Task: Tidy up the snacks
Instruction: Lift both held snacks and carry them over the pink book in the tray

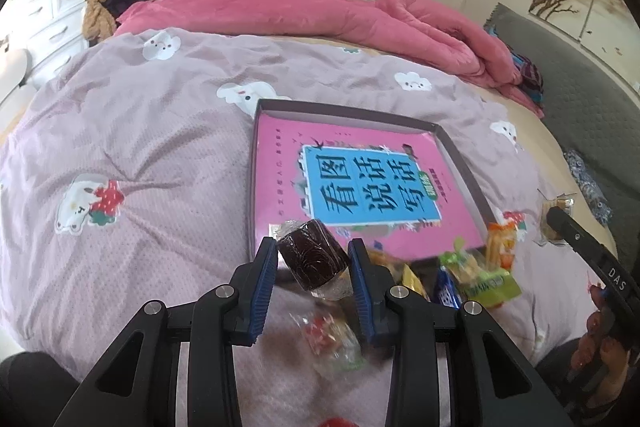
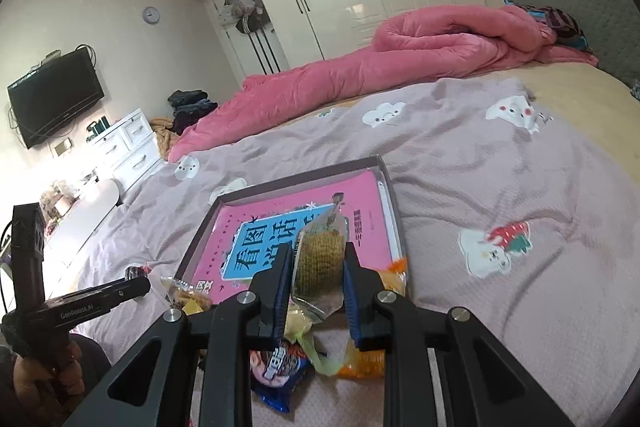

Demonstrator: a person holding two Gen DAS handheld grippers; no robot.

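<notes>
My left gripper (image 1: pixel 313 254) is shut on a dark brown wrapped cake (image 1: pixel 313 259), held above the near-left corner of the grey box (image 1: pixel 460 155). A pink book (image 1: pixel 360 179) lies in the box. My right gripper (image 2: pixel 316 259) is shut on a clear-wrapped yellow-brown biscuit (image 2: pixel 320 261), held above the box's (image 2: pixel 390 195) near edge. A pile of snack packets (image 1: pixel 476 277) lies on the bed at the box's near side; it also shows in the right wrist view (image 2: pixel 288 367). The left gripper body (image 2: pixel 100 301) shows at the left of the right wrist view.
A lilac printed bedspread (image 1: pixel 140 131) covers the bed. A rolled pink duvet (image 1: pixel 320 7) lies along the far side. A grey headboard (image 1: pixel 580 87) stands at the right. A clear-wrapped sweet (image 1: pixel 332 339) lies under my left gripper. White drawers (image 2: pixel 128 143) stand beside the bed.
</notes>
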